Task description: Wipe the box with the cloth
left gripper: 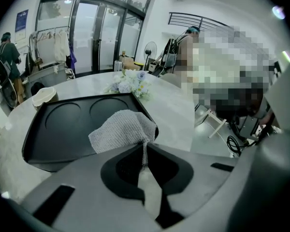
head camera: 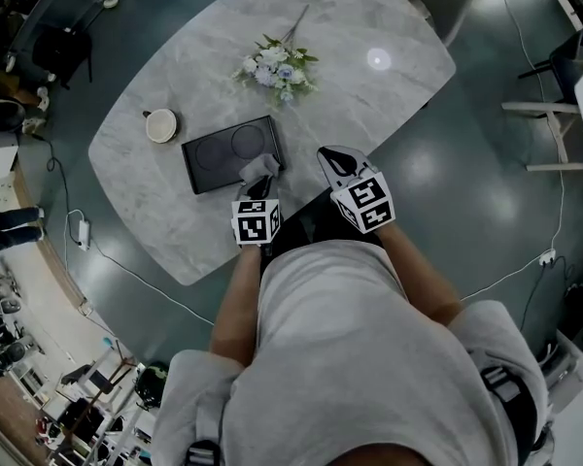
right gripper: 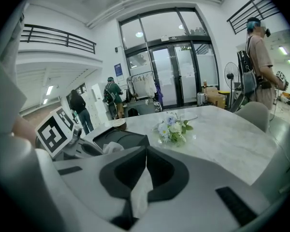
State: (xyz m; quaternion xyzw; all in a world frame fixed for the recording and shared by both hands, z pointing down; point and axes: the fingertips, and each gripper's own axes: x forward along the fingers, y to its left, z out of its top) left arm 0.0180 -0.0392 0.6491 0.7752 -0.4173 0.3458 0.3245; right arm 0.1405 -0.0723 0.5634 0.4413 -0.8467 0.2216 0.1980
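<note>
The black box (head camera: 228,151) is laid flat on the marble desk (head camera: 369,27), its long axis running leftward from the left claw (left gripper: 145,149), which is clenched on the grey cloth (left gripper: 121,129) over the box's near right corner; the right claw (right gripper: 145,161) is seen closed and empty, farther off

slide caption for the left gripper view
Left gripper pinching a grey cloth against the black box on a marble table.
</note>
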